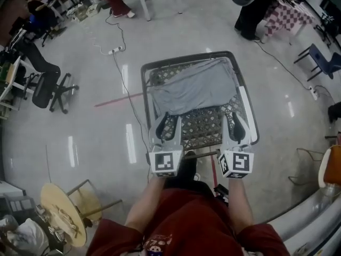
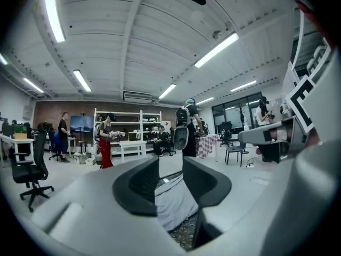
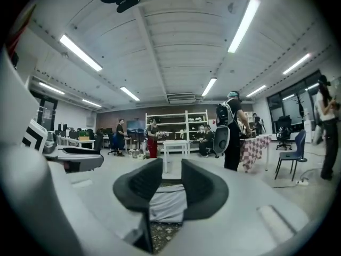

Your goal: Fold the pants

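Currently the grey pants (image 1: pixel 194 92) lie spread over the far half of the bench (image 1: pixel 189 56), and their near edge crosses the middle of its patterned top. The left gripper (image 1: pixel 168 124) is held over the bench's near-left part and the right gripper (image 1: pixel 237 124) over its near-right part. Both point level toward the pants with jaws parted and nothing pinched. A black office chair (image 1: pixel 50 87) stands well left of the bench. A white power strip (image 1: pixel 114 50) lies on the floor beyond the bench's far-left corner.
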Available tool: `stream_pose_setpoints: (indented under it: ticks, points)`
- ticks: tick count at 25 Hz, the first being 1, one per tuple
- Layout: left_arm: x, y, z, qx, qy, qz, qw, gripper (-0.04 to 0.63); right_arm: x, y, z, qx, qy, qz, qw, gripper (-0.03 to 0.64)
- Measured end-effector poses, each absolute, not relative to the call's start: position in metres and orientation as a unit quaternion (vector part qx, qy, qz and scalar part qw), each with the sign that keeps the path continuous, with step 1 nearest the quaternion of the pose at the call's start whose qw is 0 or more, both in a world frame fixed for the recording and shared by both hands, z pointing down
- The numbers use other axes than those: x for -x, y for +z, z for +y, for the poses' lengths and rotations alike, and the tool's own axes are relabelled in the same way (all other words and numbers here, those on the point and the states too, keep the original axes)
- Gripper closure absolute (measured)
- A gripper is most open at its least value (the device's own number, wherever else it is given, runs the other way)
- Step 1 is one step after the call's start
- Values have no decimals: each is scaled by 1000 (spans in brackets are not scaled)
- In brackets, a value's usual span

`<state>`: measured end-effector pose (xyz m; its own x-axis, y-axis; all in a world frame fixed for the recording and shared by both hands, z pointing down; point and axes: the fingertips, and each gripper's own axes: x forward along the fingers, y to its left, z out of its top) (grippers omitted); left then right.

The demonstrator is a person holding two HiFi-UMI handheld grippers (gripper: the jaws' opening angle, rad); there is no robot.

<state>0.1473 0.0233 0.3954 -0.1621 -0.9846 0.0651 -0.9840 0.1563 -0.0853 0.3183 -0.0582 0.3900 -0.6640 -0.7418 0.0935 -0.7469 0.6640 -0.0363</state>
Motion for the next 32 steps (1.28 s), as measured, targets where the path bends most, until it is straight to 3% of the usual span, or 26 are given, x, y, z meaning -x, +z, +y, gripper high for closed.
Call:
stream_pose_setpoints:
  ticks: [9,14,16,28,32]
  points:
    - [-158,372,80,667,-64,742,18,494,-310,377,16,-388,48,-920,18,515]
    - [-136,363,95,668,-66,741,27,583,-283,367,36,-376,28,-926,17,559]
    - [-121,363,99,672,-65,737,32,589,-266,367,43,-372,21,-928,20,593]
    - [62,346,134,724,-83,679,89,589,-66,365,96,-396,8,-917,37,615]
    - [122,346,144,736,-63,670,74,591,-6,363,110,-412,3,-911,29,615]
